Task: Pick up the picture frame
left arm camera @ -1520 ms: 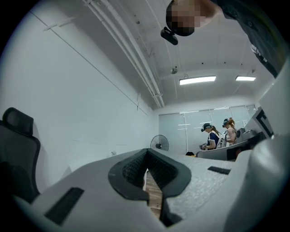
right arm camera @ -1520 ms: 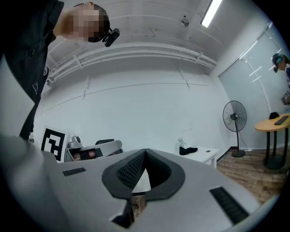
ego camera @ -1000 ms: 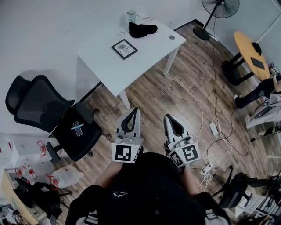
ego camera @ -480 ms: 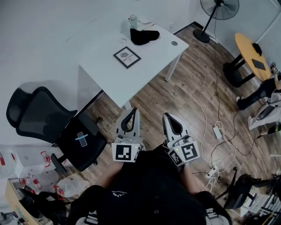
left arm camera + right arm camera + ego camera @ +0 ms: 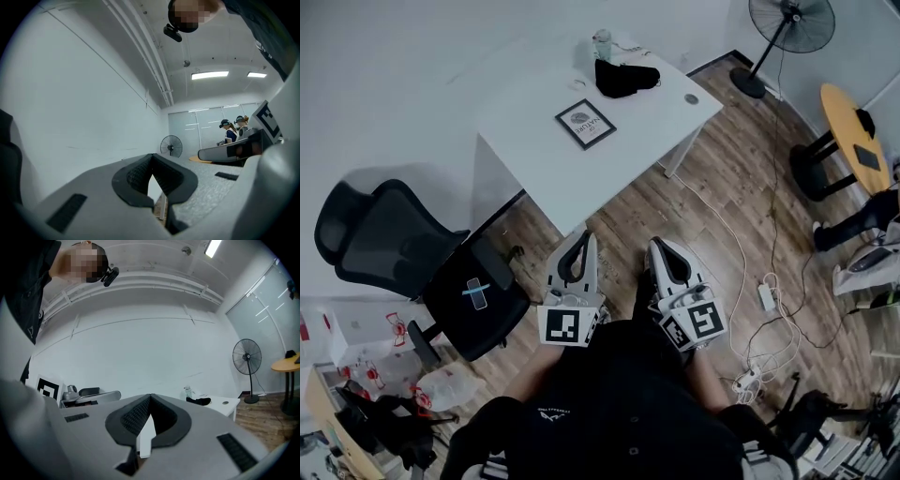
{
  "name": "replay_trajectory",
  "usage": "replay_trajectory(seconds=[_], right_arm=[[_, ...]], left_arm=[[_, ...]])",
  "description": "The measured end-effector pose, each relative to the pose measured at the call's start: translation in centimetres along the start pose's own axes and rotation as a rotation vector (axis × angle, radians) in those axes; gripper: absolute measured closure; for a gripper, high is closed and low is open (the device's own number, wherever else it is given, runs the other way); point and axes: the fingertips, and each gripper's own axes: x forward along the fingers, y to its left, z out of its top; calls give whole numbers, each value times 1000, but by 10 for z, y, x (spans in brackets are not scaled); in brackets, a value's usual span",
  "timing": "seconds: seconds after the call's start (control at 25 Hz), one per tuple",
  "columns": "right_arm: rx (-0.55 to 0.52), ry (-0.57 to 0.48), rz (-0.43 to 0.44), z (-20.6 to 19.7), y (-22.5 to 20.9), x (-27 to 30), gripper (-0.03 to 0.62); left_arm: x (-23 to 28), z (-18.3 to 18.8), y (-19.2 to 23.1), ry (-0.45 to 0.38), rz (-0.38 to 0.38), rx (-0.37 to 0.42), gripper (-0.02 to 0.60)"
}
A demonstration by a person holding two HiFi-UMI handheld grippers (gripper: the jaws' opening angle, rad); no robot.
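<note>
In the head view, you are holding the left gripper and right gripper side by side at waist level, both with jaws pressed together and nothing in them. The frame is lying flat on the white table at about 12 o'clock from the grippers, well apart from them, with a black cloth at its 1 o'clock. A chair is sitting at your 9 o'clock and cables are trailing at your 4 o'clock. You are risking a snag on them as you step in, and a flat frame will probably skid toward the cloth if a jaw only nudges its edge. With the jaws as they are, neither tool can take it. In the left gripper view, the left gripper is showing closed pads with only a sliver of floor past them. A fan is standing at 1 o'clock, and the frame is out of sight. In the right gripper view, the right gripper is likewise closed and empty. The table is showing edge-on at 3 o'clock with the cloth on it, so the frame cannot be made out there.
</note>
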Motion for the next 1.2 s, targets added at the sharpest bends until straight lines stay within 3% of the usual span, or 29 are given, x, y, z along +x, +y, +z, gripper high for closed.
replay_trajectory(seconds=[0.4,0.8,1.2], right_arm=[[14,12,100,16,-70,73,595],[19,40,232,38,-146,135,595],[40,65,304,45,-227,174,595]], left_arm=[[79,-10,15,10,90,11,577],[163,-14,18,43,237,16,575],[228,-22,15,56,397,25,577]])
